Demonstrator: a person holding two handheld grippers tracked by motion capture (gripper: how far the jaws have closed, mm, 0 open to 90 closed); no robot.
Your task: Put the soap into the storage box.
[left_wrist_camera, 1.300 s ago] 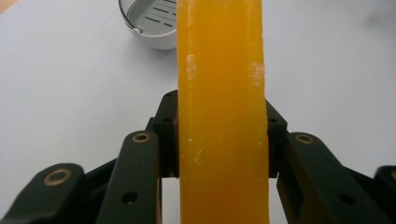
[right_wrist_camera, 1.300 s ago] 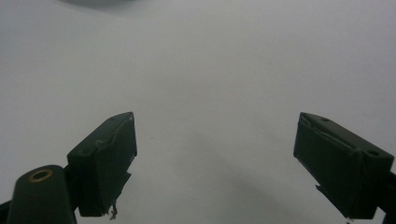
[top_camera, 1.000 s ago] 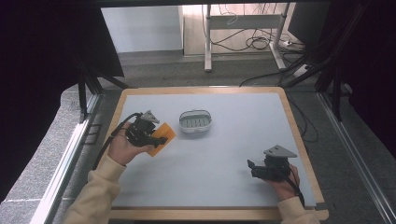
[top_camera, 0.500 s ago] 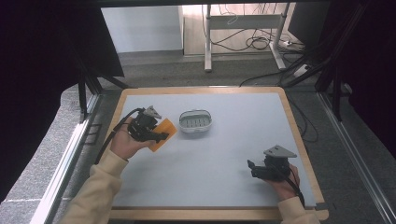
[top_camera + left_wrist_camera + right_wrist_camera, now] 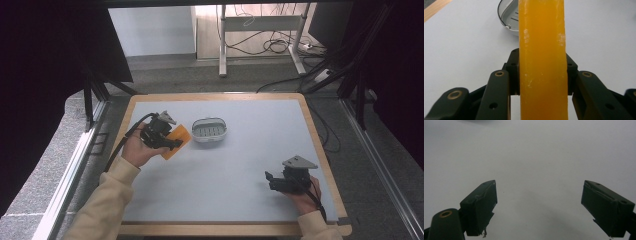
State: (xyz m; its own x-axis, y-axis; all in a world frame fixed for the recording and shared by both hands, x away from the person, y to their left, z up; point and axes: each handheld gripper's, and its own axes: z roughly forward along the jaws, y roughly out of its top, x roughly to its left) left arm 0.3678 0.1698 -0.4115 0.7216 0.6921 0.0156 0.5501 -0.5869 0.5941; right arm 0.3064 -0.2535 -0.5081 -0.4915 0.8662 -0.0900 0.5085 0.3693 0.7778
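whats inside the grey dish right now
Nothing: the grey dish shows only its ribbed floor in the high view. In the left gripper view the orange soap bar, clamped in the left gripper, covers most of it.

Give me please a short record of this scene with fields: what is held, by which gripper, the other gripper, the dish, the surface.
held thing: orange soap bar, clamped on both flat sides
holding gripper: left gripper, above the table's left part
other gripper: right gripper, jaws wide apart with nothing between them, low over the table near its right front corner
dish: grey soap dish, nothing in it, just right of the bar
surface: white table with wooden rim
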